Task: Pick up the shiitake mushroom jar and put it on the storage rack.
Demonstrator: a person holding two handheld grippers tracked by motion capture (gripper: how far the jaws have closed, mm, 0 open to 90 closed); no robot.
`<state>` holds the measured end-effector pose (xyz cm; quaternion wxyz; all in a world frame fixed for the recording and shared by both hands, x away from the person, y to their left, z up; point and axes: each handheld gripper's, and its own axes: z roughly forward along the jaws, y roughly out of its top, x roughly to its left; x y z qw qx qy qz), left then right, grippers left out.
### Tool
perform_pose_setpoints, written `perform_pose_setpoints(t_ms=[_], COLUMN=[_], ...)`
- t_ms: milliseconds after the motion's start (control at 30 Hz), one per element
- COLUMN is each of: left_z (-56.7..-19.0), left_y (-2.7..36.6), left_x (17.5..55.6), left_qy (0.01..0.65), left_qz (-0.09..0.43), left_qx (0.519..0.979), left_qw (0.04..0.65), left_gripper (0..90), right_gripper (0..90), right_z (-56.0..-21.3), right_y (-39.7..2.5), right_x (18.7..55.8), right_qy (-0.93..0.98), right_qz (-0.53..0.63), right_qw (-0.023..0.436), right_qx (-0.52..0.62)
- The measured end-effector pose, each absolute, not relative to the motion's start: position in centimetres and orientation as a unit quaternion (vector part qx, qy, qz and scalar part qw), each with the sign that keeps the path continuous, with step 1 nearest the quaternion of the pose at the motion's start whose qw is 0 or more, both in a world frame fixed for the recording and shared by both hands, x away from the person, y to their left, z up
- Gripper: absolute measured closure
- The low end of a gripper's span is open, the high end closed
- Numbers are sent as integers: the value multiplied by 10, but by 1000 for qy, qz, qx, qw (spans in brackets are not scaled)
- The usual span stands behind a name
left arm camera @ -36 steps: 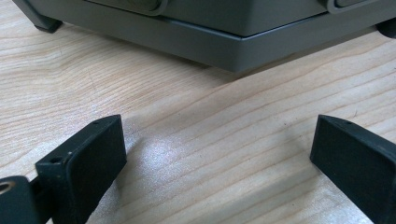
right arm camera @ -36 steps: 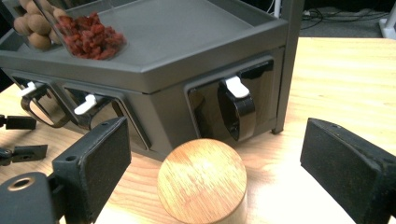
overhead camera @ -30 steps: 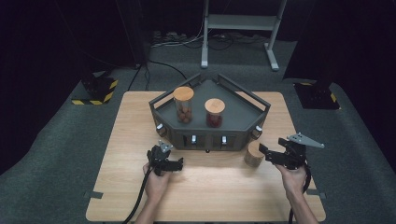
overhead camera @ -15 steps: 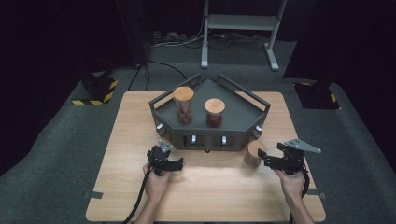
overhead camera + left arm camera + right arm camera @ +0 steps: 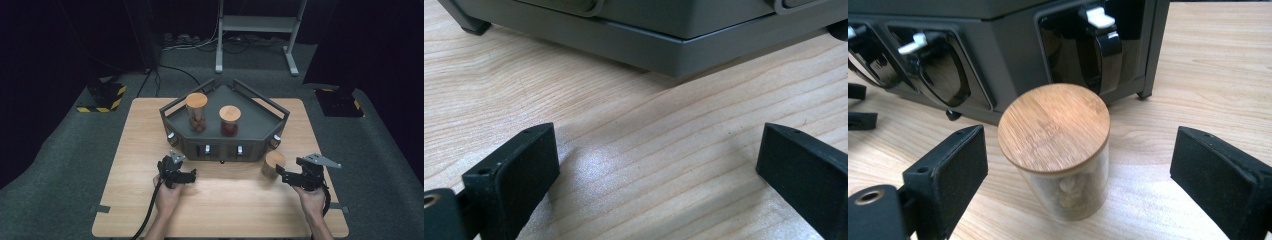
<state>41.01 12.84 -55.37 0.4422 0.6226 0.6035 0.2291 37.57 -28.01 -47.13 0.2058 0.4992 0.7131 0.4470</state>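
Observation:
A dark grey angular rack [image 5: 250, 137] stands on the wooden table [image 5: 150, 130], with two wood-lidded glass jars on top: a taller one [image 5: 196, 111] and a shorter one [image 5: 230, 120]. A third small jar with a bamboo lid [image 5: 273, 164] [image 5: 1055, 130] stands on the table by the rack's front right corner. My right gripper [image 5: 280, 173] [image 5: 1075, 175] is open, its jaws wide on either side of this jar without touching it. Over bare wood just in front of the rack's base [image 5: 664, 35], my left gripper [image 5: 190, 175] [image 5: 656, 160] rests open with nothing between its jaws.
The rack's front face carries several scoop-like dispensers with white levers [image 5: 1095, 17]. A metal stand [image 5: 257, 30] and cables lie on the dark floor behind the table. Yellow-black striped blocks [image 5: 107, 95] sit at the far left.
The right gripper has moved left and lower, closing in so the small jar now stands between its open jaws. The left gripper has stayed put.

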Motion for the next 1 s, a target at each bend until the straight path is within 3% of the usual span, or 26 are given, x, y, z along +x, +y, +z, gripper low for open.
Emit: perform_pose_setpoints(t_ms=[1000], left_z=[-554], left_y=[128], left_x=[410], left_qy=[603], left_qz=[229], left_qx=[623], left_qw=[442], left_gripper=[33], right_gripper=[79], right_z=[-504], right_y=[-280], right_x=[366], right_qy=[728], right_qz=[420], right_qw=[200], right_qx=[504])
